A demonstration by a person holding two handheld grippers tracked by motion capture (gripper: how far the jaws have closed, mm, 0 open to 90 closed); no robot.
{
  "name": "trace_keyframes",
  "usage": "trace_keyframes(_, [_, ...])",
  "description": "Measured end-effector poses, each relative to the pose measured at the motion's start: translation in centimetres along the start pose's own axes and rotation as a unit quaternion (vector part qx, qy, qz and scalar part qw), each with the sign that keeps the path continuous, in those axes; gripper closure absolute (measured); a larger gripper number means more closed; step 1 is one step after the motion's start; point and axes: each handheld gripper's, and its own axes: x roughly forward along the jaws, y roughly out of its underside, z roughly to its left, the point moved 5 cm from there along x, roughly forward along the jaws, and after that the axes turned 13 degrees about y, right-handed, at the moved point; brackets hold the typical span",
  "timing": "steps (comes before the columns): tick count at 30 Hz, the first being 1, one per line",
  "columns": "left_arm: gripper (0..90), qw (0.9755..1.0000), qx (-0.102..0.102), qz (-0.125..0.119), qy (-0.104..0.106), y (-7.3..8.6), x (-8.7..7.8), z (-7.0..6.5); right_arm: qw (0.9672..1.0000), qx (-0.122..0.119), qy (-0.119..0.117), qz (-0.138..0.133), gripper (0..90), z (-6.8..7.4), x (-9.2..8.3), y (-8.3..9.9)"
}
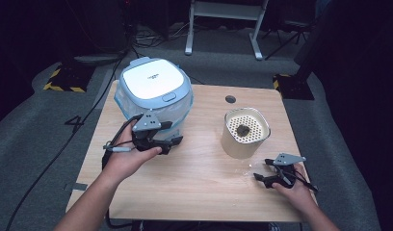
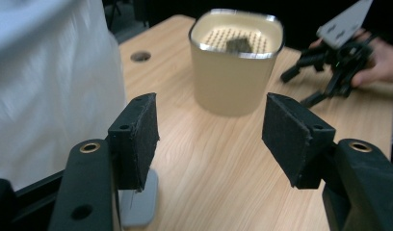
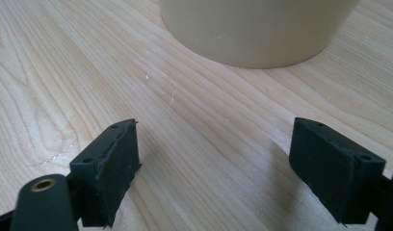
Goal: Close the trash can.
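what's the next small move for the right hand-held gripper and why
Probably ease the right hand-held gripper forward toward the beige container. Its jaws stand open and empty low over the wooden table, and the container's base sits just ahead, untouched.

The person's left forearm [image 1: 91, 204] comes up from the bottom edge, and the left hand [image 1: 127, 156] grips the left gripper [image 1: 174, 141], its grey three-cornered plate [image 1: 147, 122] on top and its jaws spread wide with nothing between the pads [image 2: 139, 139]. Well apart from it, the right hand [image 1: 295, 190] holds the right gripper [image 1: 261, 169] low near the tabletop, jaws likewise parted and empty. A cable [image 1: 118, 132] loops back from the left gripper over the hand.
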Motion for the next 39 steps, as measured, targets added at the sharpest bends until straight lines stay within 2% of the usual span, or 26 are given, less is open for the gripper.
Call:
trace_keyframes(3, [37.7,1.0,-0.005,0.007,0.001,0.8,0.4,0.0,1.0,0.0,0.0,0.0,17.6,0.0,0.0,0.0])
trace_keyframes(4, [37.7,0.9999,-0.011,0.01,0.002,1.5,0.7,0.1,1.0,0.0,0.0,0.0,17.6,0.0,0.0,0.0])
trace_keyframes(10, [37.7,0.9995,-0.03,0.006,0.008,3.9,1.5,0.4,1.0,0.0,0.0,0.0,17.6,0.0,0.0,0.0])
trace_keyframes(16, [37.7,0.999,-0.045,0.003,0.002,6.3,1.8,0.9,1.0,0.0,0.0,0.0,17.6,0.0,0.0,0.0])
trace_keyframes(22, [37.7,0.9986,-0.051,0.009,-0.007,8.6,2.1,1.2,1.0,0.0,0.0,0.0,17.6,0.0,0.0,0.0])
trace_keyframes(25, [37.7,0.9979,-0.063,0.008,-0.009,9.8,2.4,1.3,1.0,0.0,0.0,0.0,17.6,0.0,0.0,0.0])
trace_keyframes(31, [37.7,0.9968,-0.078,0.003,-0.016,11.4,3.1,1.7,1.0,0.0,0.0,0.0,17.6,0.0,0.0,0.0])
trace_keyframes(33, [37.7,0.9966,-0.079,0.018,-0.017,12.0,3.2,1.6,1.0,0.0,0.0,0.0,17.6,0.0,0.0,0.0])
trace_keyframes(38, [37.7,0.9958,-0.088,0.018,-0.016,12.7,3.6,1.6,1.0,0.0,0.0,0.0,17.6,0.0,0.0,0.0])
trace_keyframes(39, [37.6,0.9953,-0.09,0.03,-0.018,13.2,3.9,1.7,1.0,0.0,0.0,0.0,17.6,0.0,0.0,0.0])
